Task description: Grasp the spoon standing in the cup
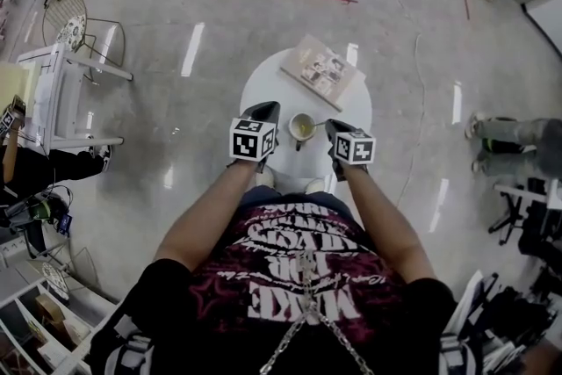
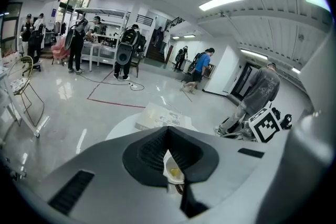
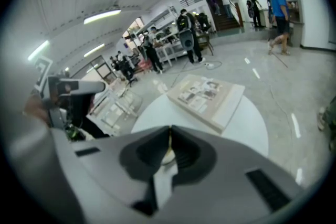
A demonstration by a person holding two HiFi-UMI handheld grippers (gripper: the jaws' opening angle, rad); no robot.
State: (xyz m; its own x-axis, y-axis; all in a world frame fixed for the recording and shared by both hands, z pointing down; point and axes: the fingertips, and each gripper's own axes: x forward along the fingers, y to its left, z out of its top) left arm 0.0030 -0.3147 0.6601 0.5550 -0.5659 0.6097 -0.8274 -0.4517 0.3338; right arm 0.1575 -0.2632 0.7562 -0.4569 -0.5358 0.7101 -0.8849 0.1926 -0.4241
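Jaws together on left gripper (image 1: 265, 110) and right gripper (image 1: 333, 126), cup (image 1: 302, 129) with spoon (image 1: 317, 126) between them, round table (image 1: 263, 86)

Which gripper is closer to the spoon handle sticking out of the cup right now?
Right. The right gripper sits just right of the cup, on the side the spoon handle leans toward; the left gripper is at the cup's left side, away from the handle.

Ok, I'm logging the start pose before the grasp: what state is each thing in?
Left gripper: fingers shut, empty.
Right gripper: fingers shut, empty.
Cup: upright, yellowish contents.
Spoon: in the cup, not grasped.
Book: closed, lying flat.
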